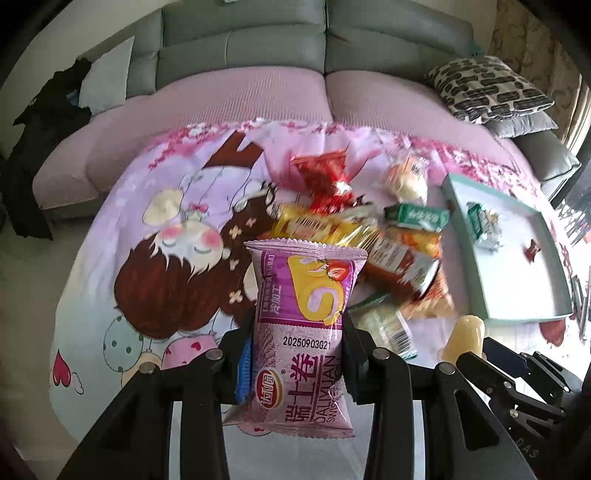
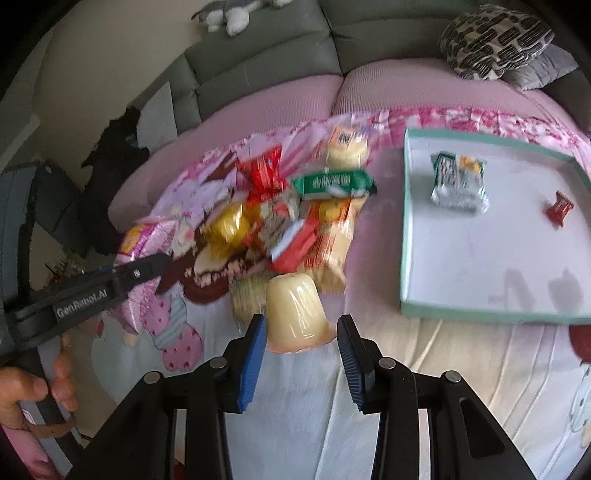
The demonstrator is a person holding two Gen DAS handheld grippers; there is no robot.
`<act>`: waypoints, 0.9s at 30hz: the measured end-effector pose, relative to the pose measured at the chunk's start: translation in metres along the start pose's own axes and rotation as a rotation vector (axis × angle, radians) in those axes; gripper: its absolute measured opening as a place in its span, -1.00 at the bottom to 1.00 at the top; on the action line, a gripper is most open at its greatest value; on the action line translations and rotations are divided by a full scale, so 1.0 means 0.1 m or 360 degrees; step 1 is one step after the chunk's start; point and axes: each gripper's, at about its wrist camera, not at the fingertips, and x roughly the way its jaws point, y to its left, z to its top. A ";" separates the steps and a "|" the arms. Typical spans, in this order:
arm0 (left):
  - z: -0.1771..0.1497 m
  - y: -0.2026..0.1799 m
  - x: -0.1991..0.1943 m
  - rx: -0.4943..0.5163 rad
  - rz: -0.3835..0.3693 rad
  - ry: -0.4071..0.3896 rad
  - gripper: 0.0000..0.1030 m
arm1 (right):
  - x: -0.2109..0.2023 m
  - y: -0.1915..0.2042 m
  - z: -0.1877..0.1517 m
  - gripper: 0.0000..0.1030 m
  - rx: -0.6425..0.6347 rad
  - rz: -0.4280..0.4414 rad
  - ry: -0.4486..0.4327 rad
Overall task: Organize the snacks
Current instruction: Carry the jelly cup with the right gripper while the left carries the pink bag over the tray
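Observation:
My left gripper is shut on a pink Swiss-roll packet, which stands upright between the pads, lifted above the cartoon-print cloth. In the right wrist view that packet shows at the left beside the left gripper's fingers. My right gripper is shut on an upside-down pale yellow jelly cup, its rim between the blue pads. A blurred pile of snack packets lies just beyond it. The teal-rimmed white tray to the right holds a green and silver packet and a small red candy.
A grey sofa with pink seat covers runs behind the cloth. A black-and-white patterned cushion lies at the back right, dark clothing at the left, a plush toy on the sofa back. A person's hand grips the left handle.

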 end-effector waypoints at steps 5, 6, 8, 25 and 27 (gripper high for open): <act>0.16 -0.15 -0.09 0.0012 -0.0024 -0.0057 -0.21 | -0.16 -0.14 0.24 -0.19 0.0060 -0.0028 -0.0115; 0.19 -0.19 -0.11 0.0012 -0.0032 -0.0065 -0.21 | -0.17 -0.17 0.29 -0.19 0.0076 -0.0039 -0.0136; 0.27 -0.28 -0.14 0.0017 -0.0049 -0.0086 -0.21 | -0.21 -0.27 0.39 -0.19 0.0113 -0.0060 -0.0170; 0.71 -1.60 0.04 0.0330 -0.0215 -0.0147 -0.21 | -0.38 -1.42 0.88 -0.19 0.0502 -0.0322 -0.0359; 0.72 -1.76 0.10 0.0368 -0.0234 -0.0140 -0.21 | -0.40 -1.56 0.87 -0.19 0.0535 -0.0358 -0.0362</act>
